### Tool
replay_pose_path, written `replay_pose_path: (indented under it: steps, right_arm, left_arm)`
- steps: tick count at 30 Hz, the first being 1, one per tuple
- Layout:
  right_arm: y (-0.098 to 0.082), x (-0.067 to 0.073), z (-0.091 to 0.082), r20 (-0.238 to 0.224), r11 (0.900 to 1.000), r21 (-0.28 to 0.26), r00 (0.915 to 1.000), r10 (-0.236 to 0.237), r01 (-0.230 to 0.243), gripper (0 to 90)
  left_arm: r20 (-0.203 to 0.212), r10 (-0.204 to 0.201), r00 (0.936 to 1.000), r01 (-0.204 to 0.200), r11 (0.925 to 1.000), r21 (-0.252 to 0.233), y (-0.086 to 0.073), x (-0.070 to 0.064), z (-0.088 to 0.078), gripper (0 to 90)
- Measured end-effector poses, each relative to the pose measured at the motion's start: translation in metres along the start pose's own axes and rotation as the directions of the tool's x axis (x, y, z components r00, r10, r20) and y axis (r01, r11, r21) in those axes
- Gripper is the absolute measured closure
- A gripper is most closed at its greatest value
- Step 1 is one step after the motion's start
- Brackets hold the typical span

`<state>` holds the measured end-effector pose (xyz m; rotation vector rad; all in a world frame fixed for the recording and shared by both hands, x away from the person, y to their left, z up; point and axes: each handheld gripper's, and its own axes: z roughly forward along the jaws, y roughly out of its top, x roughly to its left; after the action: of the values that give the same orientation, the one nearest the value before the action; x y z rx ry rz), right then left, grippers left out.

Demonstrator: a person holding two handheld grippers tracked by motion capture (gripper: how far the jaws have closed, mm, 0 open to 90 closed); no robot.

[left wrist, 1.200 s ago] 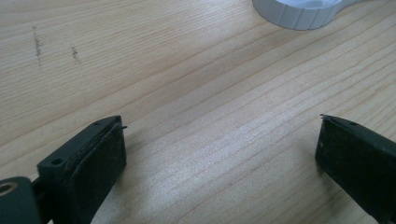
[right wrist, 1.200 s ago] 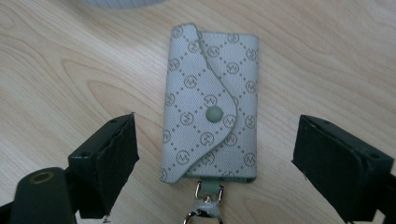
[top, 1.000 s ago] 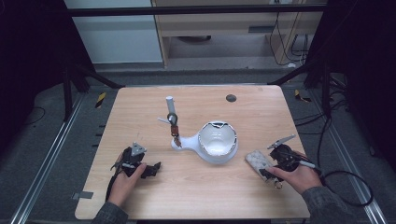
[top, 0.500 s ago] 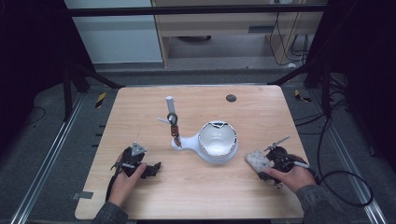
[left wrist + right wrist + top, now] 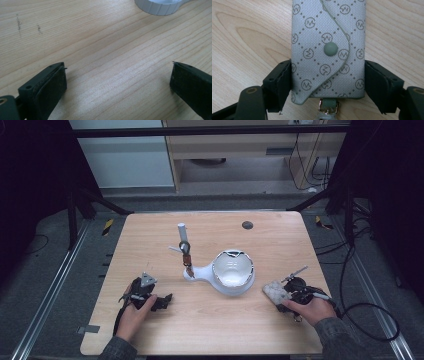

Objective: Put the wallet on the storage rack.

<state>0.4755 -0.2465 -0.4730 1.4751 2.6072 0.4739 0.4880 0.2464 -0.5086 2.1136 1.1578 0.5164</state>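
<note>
A grey key pouch [image 5: 328, 50] with a printed diamond pattern, a snap button and a small metal clasp lies flat on the wooden table [image 5: 210, 320]. My right gripper [image 5: 328, 72] has just been closing its jaws, and both pads now press on the pouch's long sides. In the high view the pouch [image 5: 273, 292] sits at the table's right, just right of a white bowl-shaped stand [image 5: 232, 272]. My left gripper [image 5: 167, 299] rests near the front left with its jaws pointing right. It is open [image 5: 118, 75] over bare wood.
A thin white post [image 5: 182, 232] with a dark hook rises from the stand's left end. The stand's ribbed rim [image 5: 160, 6] lies ahead of the left gripper. A small dark round spot [image 5: 247, 225] marks the far side of the table. Black frame bars stand beyond.
The right hand has shifted slightly at the pouch. The left hand and gripper have kept still.
</note>
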Motion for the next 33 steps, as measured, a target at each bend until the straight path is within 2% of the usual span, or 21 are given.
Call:
replay_pose_path:
  steps: [2, 13, 19, 20, 25, 28, 30, 32, 33]
  right_arm:
    - [0.000, -0.001, 0.001, 0.000, 1.000, -0.003, 0.9999, -0.017, 0.017, 25.7]
    - [0.001, 0.000, 0.001, 0.008, 1.000, 0.006, 0.9997, -0.022, 0.022, 28.4]
    - [0.002, 0.002, -0.007, 0.035, 0.996, 0.004, 0.9955, -0.088, 0.088, 31.6]
    - [0.002, 0.002, -0.007, 0.035, 0.996, 0.004, 0.9955, -0.088, 0.088, 31.6]
    - [0.005, 0.006, -0.023, 0.034, 0.993, -0.020, 0.9927, -0.116, 0.117, 31.6]
    - [0.012, 0.008, -0.042, 0.049, 0.986, -0.035, 0.9856, -0.162, 0.164, 31.6]
    - [0.013, 0.010, -0.046, 0.052, 0.985, -0.038, 0.9846, -0.167, 0.169, 31.6]
    - [0.018, 0.013, -0.059, 0.069, 0.979, -0.049, 0.9788, -0.193, 0.196, 31.6]
    - [0.018, 0.013, -0.059, 0.069, 0.979, -0.049, 0.9788, -0.193, 0.196, 31.6]
  left_arm:
    - [0.000, 0.000, 1.0000, 0.000, 1.0000, 0.000, 0.000, 0.000, 0.000, 0.1]
    - [0.000, 0.000, 1.0000, 0.000, 1.0000, 0.000, 0.000, 0.000, 0.000, 0.1]
    - [0.000, 0.000, 1.0000, 0.000, 1.0000, 0.000, 0.000, 0.000, 0.000, 0.1]
    - [0.000, 0.000, 1.0000, 0.000, 1.0000, 0.000, 0.000, 0.000, 0.000, 0.2]
    - [0.000, 0.000, 1.0000, 0.000, 1.0000, 0.000, 0.000, 0.000, 0.000, 0.1]
    - [-0.001, 0.000, 1.0000, 0.000, 1.0000, 0.000, 0.000, 0.000, 0.000, 0.1]
    - [-0.002, -0.002, 1.0000, 0.002, 1.0000, 0.000, 0.000, 0.000, 0.000, 0.0]
    - [-0.002, -0.003, 1.0000, 0.003, 1.0000, 0.000, 0.000, 0.000, 0.000, 0.0]
    - [-0.002, -0.003, 1.0000, 0.003, 1.0000, 0.000, 0.000, 0.000, 0.000, 0.0]
